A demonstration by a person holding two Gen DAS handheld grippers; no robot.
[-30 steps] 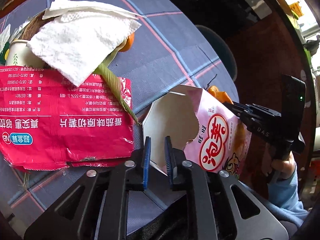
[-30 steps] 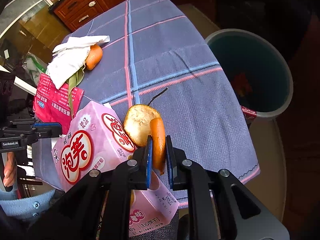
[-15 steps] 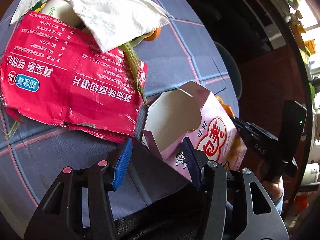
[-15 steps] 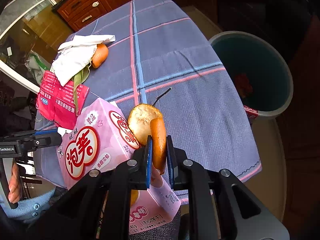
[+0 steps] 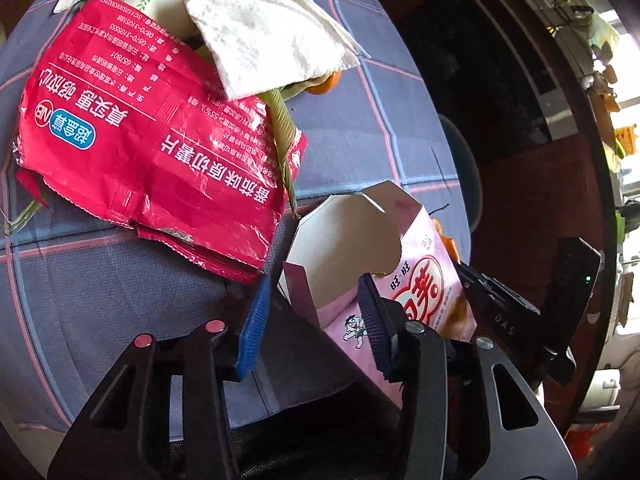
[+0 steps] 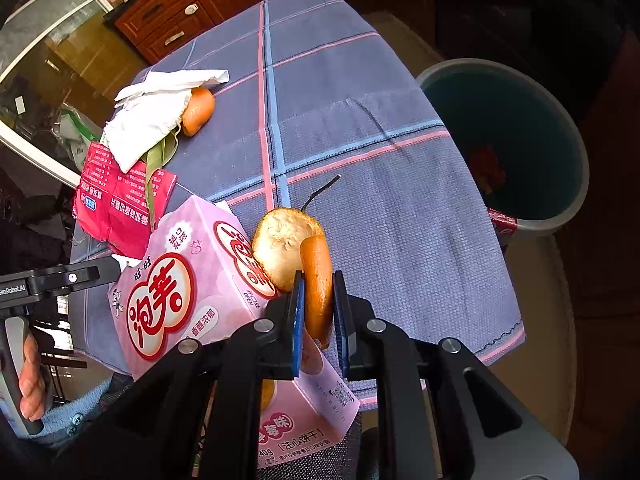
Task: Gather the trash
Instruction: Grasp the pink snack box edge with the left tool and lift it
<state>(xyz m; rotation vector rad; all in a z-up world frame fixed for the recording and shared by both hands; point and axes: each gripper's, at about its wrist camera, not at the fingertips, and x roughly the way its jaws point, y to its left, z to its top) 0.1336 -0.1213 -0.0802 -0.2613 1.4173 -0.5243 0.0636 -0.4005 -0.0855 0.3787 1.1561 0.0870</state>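
The left gripper (image 5: 316,316) is closing around the pink biscuit box's (image 5: 404,280) open end, having been nearly shut a second ago. The right gripper (image 6: 318,312) is staying clamped on the orange peel (image 6: 294,254); the bin (image 6: 504,148) is sitting at two o'clock.

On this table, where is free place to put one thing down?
Free: the cloth from the orange peel to the far edge, and toward the bin. Crowded: the near left corner, with pink box, red bag and napkin.
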